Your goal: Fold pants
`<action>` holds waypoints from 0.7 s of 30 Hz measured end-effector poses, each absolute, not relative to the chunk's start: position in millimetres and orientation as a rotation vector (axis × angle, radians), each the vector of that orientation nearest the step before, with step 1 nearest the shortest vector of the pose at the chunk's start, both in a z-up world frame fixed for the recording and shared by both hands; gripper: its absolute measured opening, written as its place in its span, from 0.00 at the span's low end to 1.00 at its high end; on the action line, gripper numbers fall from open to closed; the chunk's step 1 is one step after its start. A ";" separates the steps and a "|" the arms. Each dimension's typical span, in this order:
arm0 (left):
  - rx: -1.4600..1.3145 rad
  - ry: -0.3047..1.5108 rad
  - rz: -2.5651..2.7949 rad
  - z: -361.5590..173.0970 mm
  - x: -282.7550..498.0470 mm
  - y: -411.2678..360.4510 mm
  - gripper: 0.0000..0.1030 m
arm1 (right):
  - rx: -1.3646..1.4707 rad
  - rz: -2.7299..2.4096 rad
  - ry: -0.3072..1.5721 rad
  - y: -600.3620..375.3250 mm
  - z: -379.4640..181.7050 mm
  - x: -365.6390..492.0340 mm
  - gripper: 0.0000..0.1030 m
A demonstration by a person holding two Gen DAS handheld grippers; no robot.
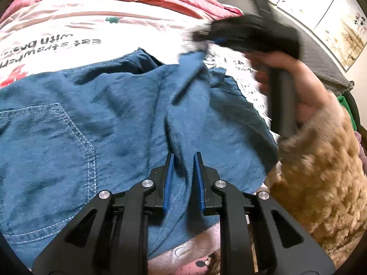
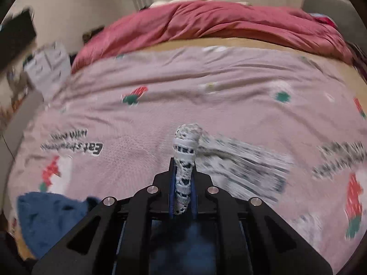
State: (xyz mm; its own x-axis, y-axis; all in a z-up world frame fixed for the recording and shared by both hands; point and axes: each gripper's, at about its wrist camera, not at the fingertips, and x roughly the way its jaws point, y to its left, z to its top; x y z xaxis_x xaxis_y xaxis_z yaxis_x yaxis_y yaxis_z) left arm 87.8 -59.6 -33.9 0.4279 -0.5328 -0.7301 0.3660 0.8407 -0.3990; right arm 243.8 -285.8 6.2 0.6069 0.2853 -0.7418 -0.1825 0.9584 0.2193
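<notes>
- Pants point(image 1: 110, 123): blue denim-like cloth with a stitched back pocket point(image 1: 45, 151) and a white lace hem point(image 2: 183, 174). They lie spread on the bed sheet point(image 2: 206, 73), one corner lifted at the right side.
- Handling, judged: soft and limp, light, creases readily. Not fragile in the body, though the lace trim looks delicate and could snag. The cloth is not slippery and should hold well between ribbed pads.
- Hold points, judged: hem corners and waistband edge, where seams give a firmer bite. The mid-panel would only bunch.
- Right gripper point(image 2: 183, 183): jaws closed onto the lace hem, a rolled bunch of it standing up between the fingers. Motion blur around it suggests the edge is being carried across.
- Left gripper point(image 1: 184, 158): jaws apart with a narrow gap, nothing between them, poised just over the blue cloth near a fold ridge.
- Right hand point(image 1: 286, 78): wraps the other tool's handle, above the raised corner.
- Quilt point(image 2: 206, 23): red, heaped at the far end of the bed, well apart from the pants.
- Containers: none in view.
</notes>
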 end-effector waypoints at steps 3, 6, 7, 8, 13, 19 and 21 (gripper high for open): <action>-0.185 0.959 -0.544 -30.6 87.4 -57.4 0.12 | 0.203 0.233 0.829 -322.3 19.3 211.7 0.10; -0.183 0.939 -0.538 -26.3 88.1 -55.8 0.12 | 0.257 0.188 0.795 -349.5 24.7 181.1 0.10; -0.174 0.933 -0.542 -25.1 88.0 -56.8 0.12 | 0.281 0.178 0.792 -358.5 25.3 171.2 0.10; -0.157 0.925 -0.546 -23.6 87.7 -58.6 0.12 | 0.301 0.173 0.790 -363.1 25.8 165.9 0.10; -0.119 0.904 -0.594 -15.2 82.3 -61.0 0.03 | 0.425 0.119 0.799 -397.6 19.7 113.8 0.10; -0.087 0.857 -0.634 -9.9 70.7 -62.5 0.03 | 0.448 0.080 0.855 -408.5 7.3 64.9 0.10; -0.073 0.863 -0.644 -12.9 69.3 -64.8 0.03 | 0.450 0.067 0.887 -408.3 -1.7 54.8 0.10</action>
